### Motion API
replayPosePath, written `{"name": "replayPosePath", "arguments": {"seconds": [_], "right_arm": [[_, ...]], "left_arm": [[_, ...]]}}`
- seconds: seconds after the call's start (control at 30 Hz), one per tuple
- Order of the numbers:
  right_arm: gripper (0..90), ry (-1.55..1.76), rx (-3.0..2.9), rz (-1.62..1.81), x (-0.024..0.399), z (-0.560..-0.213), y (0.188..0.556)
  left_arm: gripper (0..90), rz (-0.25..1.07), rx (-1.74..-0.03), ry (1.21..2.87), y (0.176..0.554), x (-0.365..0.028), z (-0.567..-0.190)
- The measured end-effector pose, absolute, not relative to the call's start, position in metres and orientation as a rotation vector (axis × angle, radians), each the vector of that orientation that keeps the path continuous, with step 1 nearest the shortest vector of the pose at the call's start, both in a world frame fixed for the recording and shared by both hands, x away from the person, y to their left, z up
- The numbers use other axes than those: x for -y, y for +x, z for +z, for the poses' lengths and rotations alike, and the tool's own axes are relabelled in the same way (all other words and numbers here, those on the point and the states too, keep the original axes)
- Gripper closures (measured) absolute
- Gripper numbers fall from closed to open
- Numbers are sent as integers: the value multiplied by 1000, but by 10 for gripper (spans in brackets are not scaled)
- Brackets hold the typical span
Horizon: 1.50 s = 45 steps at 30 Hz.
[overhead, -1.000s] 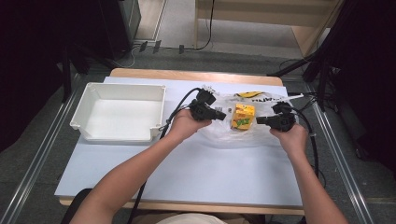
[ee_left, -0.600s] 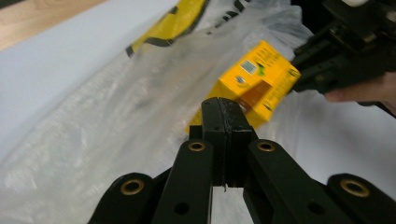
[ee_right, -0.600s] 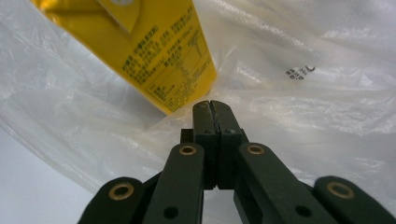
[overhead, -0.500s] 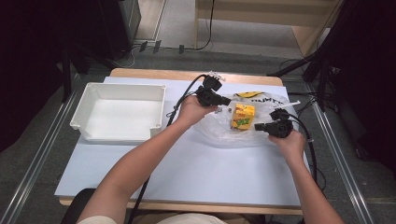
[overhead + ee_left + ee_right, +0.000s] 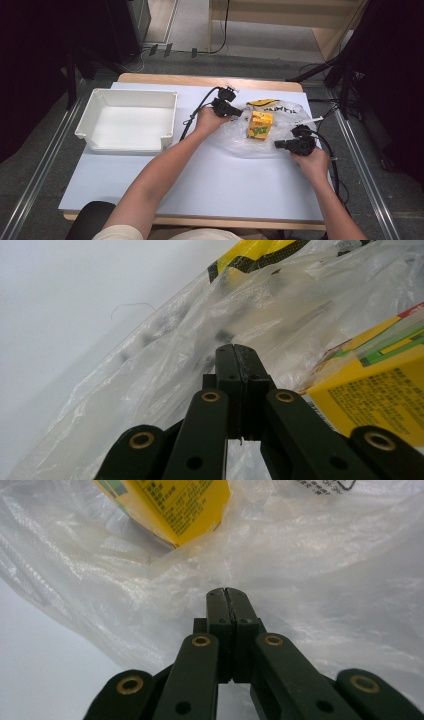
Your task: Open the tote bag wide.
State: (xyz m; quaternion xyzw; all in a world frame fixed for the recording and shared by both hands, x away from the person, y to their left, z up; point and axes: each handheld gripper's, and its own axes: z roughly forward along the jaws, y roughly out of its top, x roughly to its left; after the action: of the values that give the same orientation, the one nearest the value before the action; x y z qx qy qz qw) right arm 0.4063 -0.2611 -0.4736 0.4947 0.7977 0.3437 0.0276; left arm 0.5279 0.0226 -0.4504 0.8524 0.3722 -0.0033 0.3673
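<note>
High view: carton [image 5: 260, 125] lengthwise front-to-back.

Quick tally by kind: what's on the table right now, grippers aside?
White bin: 1
Clear plastic bag: 1
Yellow carton: 1
Total: 3
</note>
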Motion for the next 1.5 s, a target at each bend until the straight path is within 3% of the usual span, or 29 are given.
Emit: {"name": "replayPosePath", "arguments": {"seconds": [0.67, 1.2, 1.5], "right_arm": [[900, 1451, -2473, 1054, 272, -475, 355], [900, 1468, -2500, 1054, 274, -474, 360], [868, 1436, -2451, 1178, 271, -462, 362]], "left_arm": [[900, -11, -961, 2186, 526, -28, -471], [880, -28, -974, 2191, 526, -27, -469], [807, -59, -954, 2176, 518, -28, -452]]}}
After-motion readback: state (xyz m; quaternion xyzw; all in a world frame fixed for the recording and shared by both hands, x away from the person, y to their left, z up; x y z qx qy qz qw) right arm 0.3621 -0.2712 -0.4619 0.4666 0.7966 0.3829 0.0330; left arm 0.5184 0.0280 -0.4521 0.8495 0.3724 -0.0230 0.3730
